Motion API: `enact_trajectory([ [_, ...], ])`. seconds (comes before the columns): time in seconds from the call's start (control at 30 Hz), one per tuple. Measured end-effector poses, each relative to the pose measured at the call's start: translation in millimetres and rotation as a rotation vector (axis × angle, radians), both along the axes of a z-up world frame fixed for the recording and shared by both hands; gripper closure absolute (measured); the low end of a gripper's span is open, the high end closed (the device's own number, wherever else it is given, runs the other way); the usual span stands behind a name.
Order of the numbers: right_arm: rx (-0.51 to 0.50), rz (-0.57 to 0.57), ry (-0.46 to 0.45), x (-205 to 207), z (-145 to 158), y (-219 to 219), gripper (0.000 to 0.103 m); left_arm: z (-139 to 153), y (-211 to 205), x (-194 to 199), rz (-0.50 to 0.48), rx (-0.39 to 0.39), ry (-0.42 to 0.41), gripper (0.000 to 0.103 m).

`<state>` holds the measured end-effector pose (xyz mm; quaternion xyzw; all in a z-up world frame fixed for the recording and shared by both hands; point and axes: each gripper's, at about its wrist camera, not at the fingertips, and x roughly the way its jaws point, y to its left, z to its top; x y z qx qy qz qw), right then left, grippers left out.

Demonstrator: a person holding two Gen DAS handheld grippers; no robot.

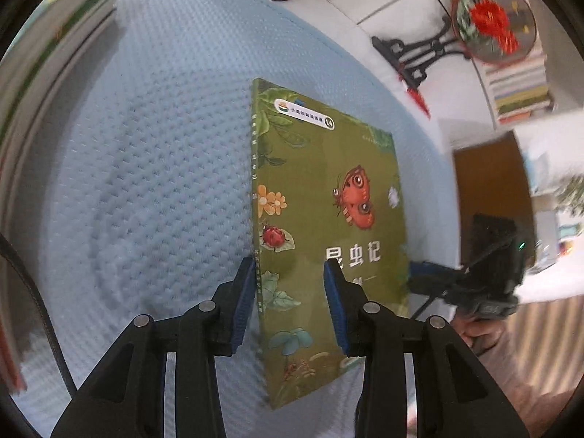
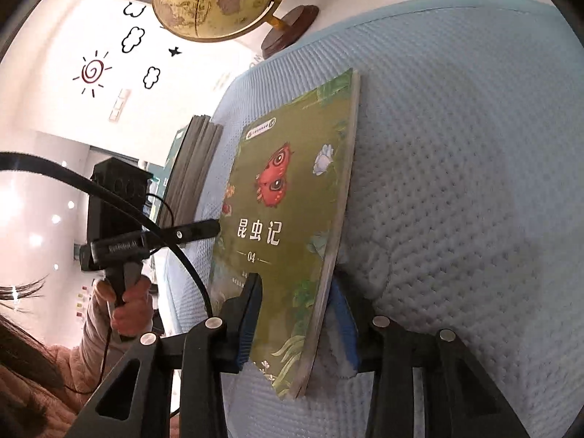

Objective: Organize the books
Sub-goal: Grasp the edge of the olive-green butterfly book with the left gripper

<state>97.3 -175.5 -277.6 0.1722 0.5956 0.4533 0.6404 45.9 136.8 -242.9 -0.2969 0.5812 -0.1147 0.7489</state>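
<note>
The green insect book (image 1: 328, 197) was found out on the blue quilted mat (image 1: 146, 146), one long edge lifted so the cover was tipped off the cloth, and it was flanked by both tools.

The left gripper (image 1: 288, 277) was seen set narrow across the spine edge, one blue pad against the spine and the other laid on the cover; the book was judged to be clamped there. The right gripper (image 2: 299, 306) was placed round the page edge, one pad over the cover and the other tucked beneath the pages. Its jaws were partly open, and whether the pads were actually pressing could not be told.

As for progress, little could be counted as done with this volume. A stack of books (image 2: 197, 153) was seen at the mat's far side, near the globe (image 2: 215, 0), and that was taken as the likely destination. The book was not yet carried there, squared up or let go. Other loose books were not seen on the mat, so how many more were waiting could not be judged.
</note>
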Motion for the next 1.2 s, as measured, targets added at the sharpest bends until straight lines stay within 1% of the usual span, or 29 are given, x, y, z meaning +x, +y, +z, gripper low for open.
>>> enact_trajectory([
  [0.07,0.010,-0.003,0.004,3,-1,2,0.065,-4,2,3,0.001,-0.040,0.000,0.069],
  [0.17,0.025,-0.014,0.014,6,0,0,0.065,-6,-1,9,0.003,-0.056,0.008,0.069],
  [0.2,0.027,-0.014,0.013,7,0,-1,0.066,-6,-2,11,0.004,-0.045,0.022,0.073],
  [0.23,0.028,-0.016,0.013,8,0,-2,0.066,-7,-4,15,0.008,-0.024,0.042,0.081],
  [0.27,0.020,-0.021,0.010,9,0,-1,0.070,-8,-4,16,0.013,0.005,0.063,0.082],
  [0.3,0.002,-0.028,0.003,9,-1,-4,0.083,-9,-3,16,0.021,0.004,0.075,0.082],
  [0.33,-0.025,-0.044,-0.001,10,-3,-5,0.092,-10,-2,16,0.029,0.002,0.085,0.082],
  [0.37,-0.013,-0.058,0.018,11,-5,-9,0.093,-10,-1,16,0.035,0.005,0.093,0.082],
  [0.4,0.006,-0.071,0.039,11,-8,-13,0.093,-10,-3,16,0.030,0.021,0.094,0.082],
  [0.43,0.015,-0.078,0.040,10,-9,-15,0.094,-8,-5,16,0.020,0.047,0.092,0.082],
  [0.5,0.019,-0.085,0.026,6,-8,-18,0.093,-4,-13,16,-0.004,0.116,0.081,0.081],
  [0.57,0.018,-0.081,0.016,5,-6,-21,0.093,-2,-17,17,-0.023,0.162,0.069,0.081],
  [0.6,0.021,-0.081,0.015,5,-6,-22,0.093,-1,-18,17,-0.024,0.172,0.066,0.080],
  [0.73,0.059,-0.084,0.031,5,-9,-23,0.091,-2,-16,17,-0.013,0.171,0.067,0.080],
  [0.83,0.096,-0.086,0.054,10,-14,-15,0.090,-2,-16,18,-0.017,0.170,0.064,0.080],
  [0.87,0.093,-0.086,0.058,12,-14,-12,0.091,-2,-17,17,-0.010,0.163,0.065,0.080],
  [0.97,0.064,-0.089,0.029,12,-8,-6,0.091,-2,-16,17,-0.003,0.160,0.067,0.080],
  [1.07,0.057,-0.092,-0.004,7,2,-3,0.093,0,-19,18,0.005,0.184,0.082,0.080],
  [1.13,0.069,-0.079,-0.021,2,10,0,0.095,2,-23,17,0.002,0.206,0.079,0.078],
  [1.2,0.060,-0.058,-0.041,-3,18,3,0.095,3,-24,15,0.002,0.219,0.070,0.078],
])
